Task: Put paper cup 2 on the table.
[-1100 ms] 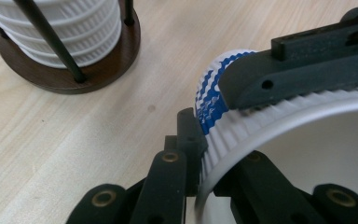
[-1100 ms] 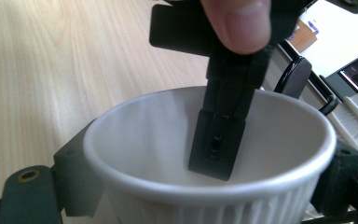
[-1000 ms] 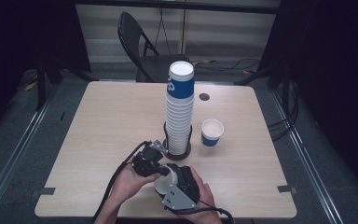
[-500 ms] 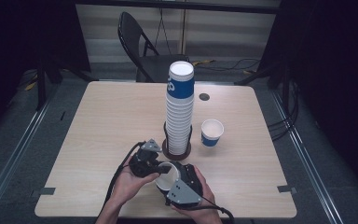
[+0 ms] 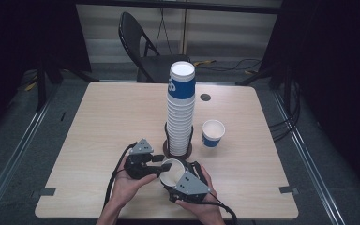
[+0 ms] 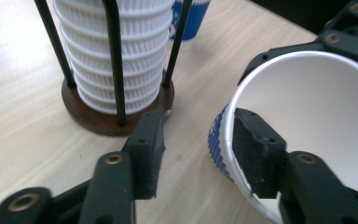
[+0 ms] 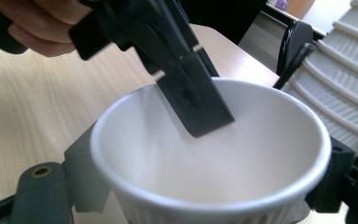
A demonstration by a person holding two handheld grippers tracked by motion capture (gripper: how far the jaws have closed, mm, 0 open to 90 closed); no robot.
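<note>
From the high view, your right gripper clasps a paper cup near the table's front edge, just before the cup stack in its holder; a second cup stands right of it. In the left gripper view, your left gripper is spread, one jaw inside the cup's rim. In the right gripper view, your jaws press the cup's sides.

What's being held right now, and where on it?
A paper cup: the right gripper clamps its outer sides, while the open left gripper straddles its rim, one jaw inside.
</note>
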